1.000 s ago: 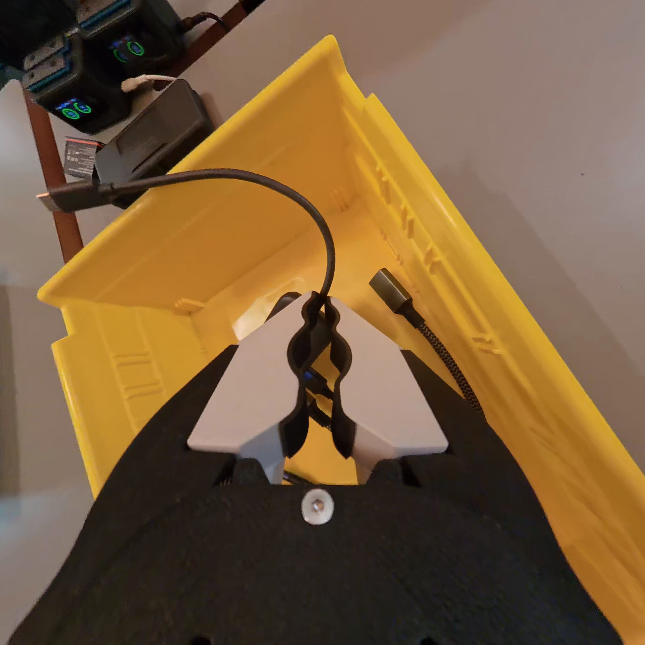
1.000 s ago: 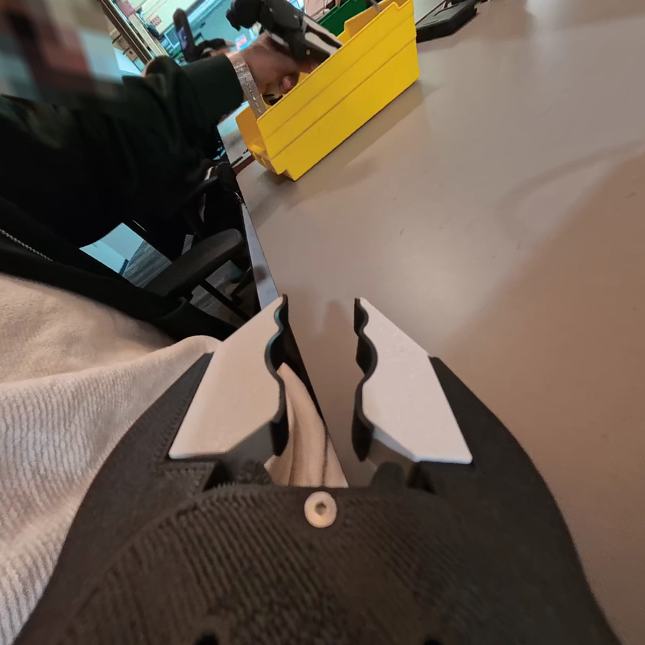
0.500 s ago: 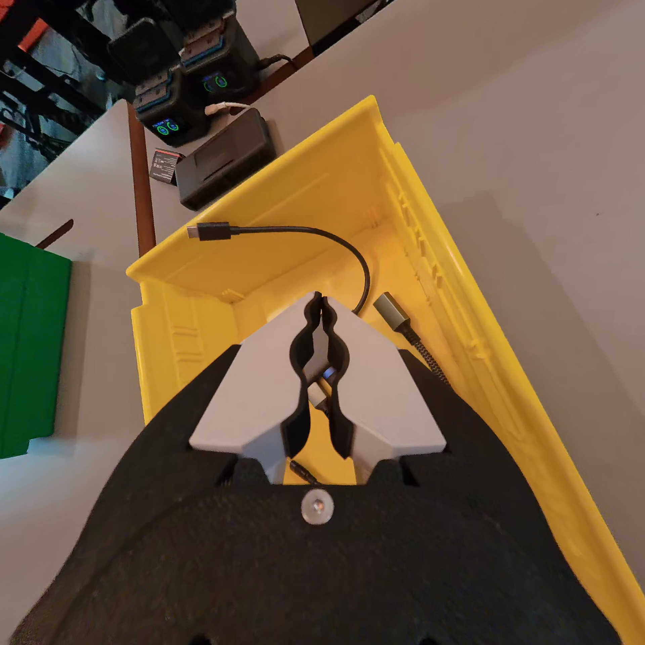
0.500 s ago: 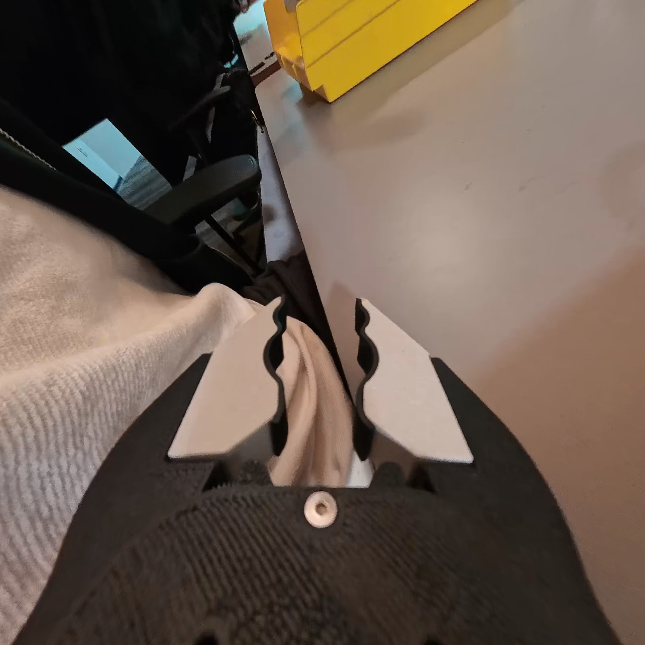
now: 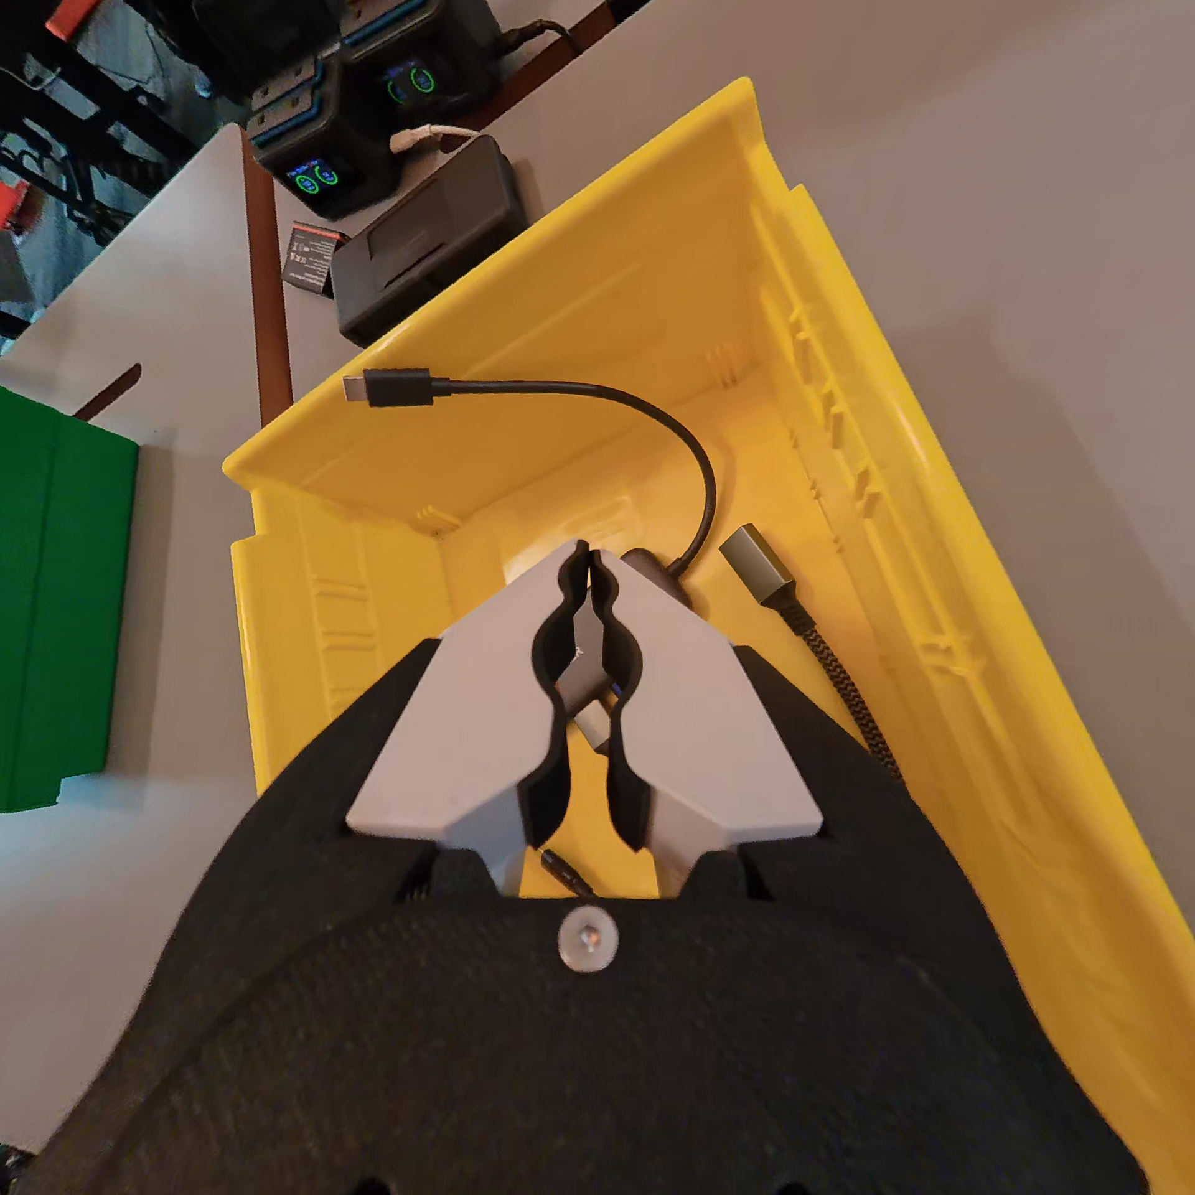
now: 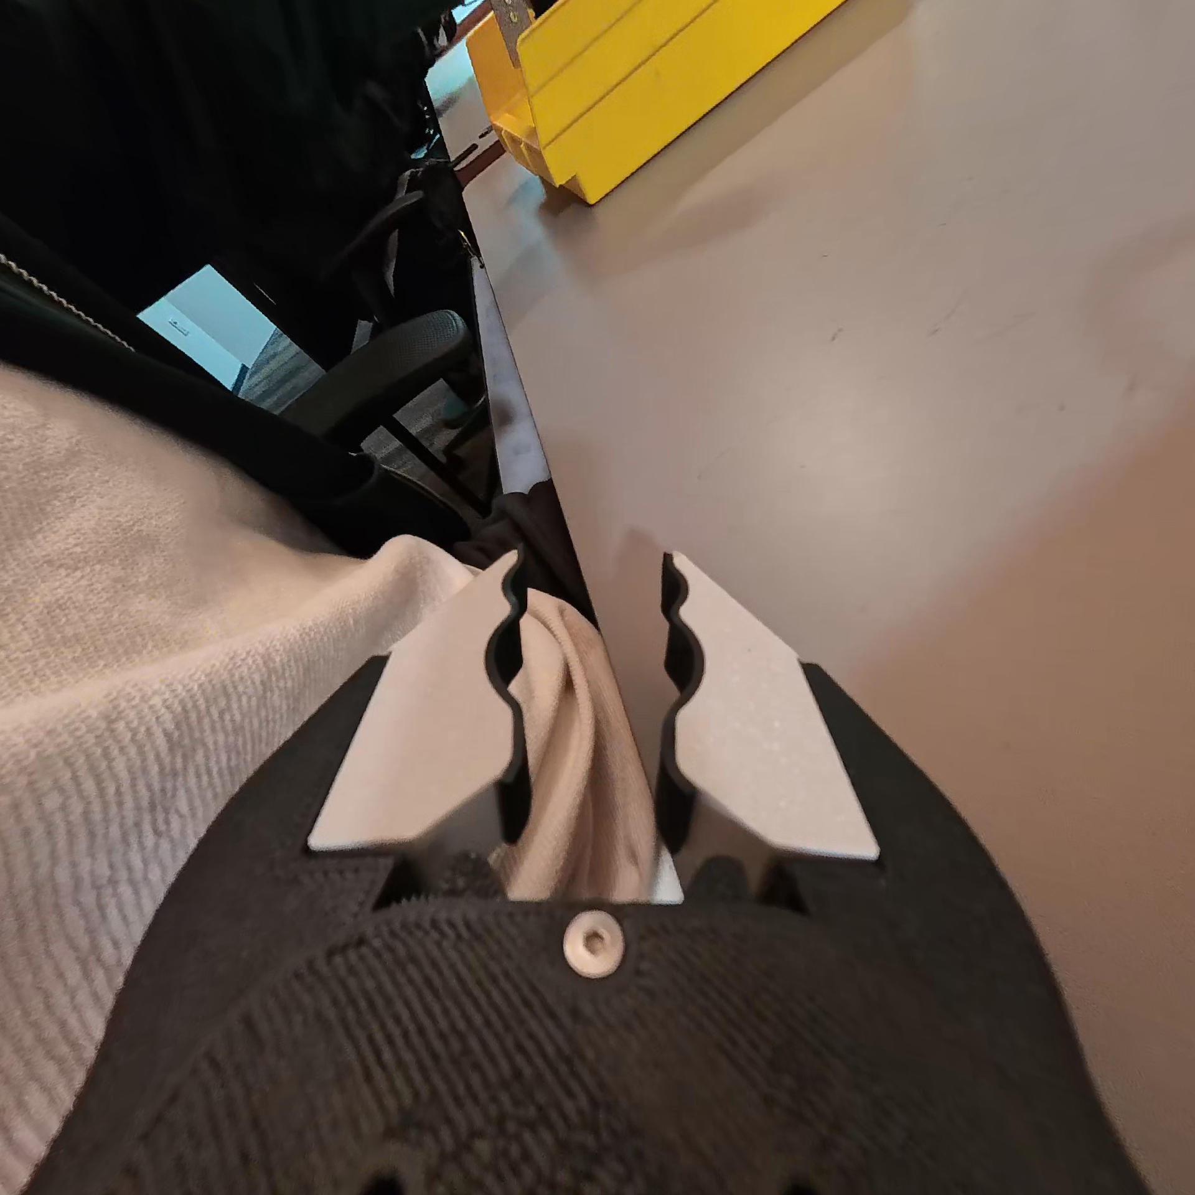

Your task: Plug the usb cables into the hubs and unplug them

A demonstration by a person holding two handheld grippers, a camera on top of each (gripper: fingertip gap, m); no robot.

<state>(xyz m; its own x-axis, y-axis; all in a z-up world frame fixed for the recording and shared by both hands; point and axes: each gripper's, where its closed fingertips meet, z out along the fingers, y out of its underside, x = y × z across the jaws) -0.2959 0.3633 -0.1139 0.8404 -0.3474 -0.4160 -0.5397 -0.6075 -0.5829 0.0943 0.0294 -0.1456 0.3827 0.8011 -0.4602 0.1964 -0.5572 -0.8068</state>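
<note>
In the left wrist view a yellow bin [image 5: 582, 310] holds a dark hub [image 5: 582, 666], seen through the gap between my fingers. Its short black cable [image 5: 705, 478] arcs up to a free plug [image 5: 394, 388]. A silver plug [image 5: 595, 724] sits in the hub's near end. A braided cable with a grey connector [image 5: 753, 569] lies at the right of the bin. My left gripper [image 5: 587, 556] is shut above the hub, with nothing visible between its tips. My right gripper [image 6: 592, 562] is open and empty at the table's near edge, far from the bin [image 6: 646, 84].
A green bin [image 5: 52, 582] stands left of the yellow one. Black chargers with lit displays [image 5: 362, 110] and a black box [image 5: 427, 252] lie behind it. In the right wrist view, beige clothing [image 6: 161, 614] and a chair [image 6: 388, 375] are left of the table edge.
My left gripper has drawn back from the bin, staying shut; the hub's cable no longer runs up from its tips. The right gripper swung toward the table edge, still open.
</note>
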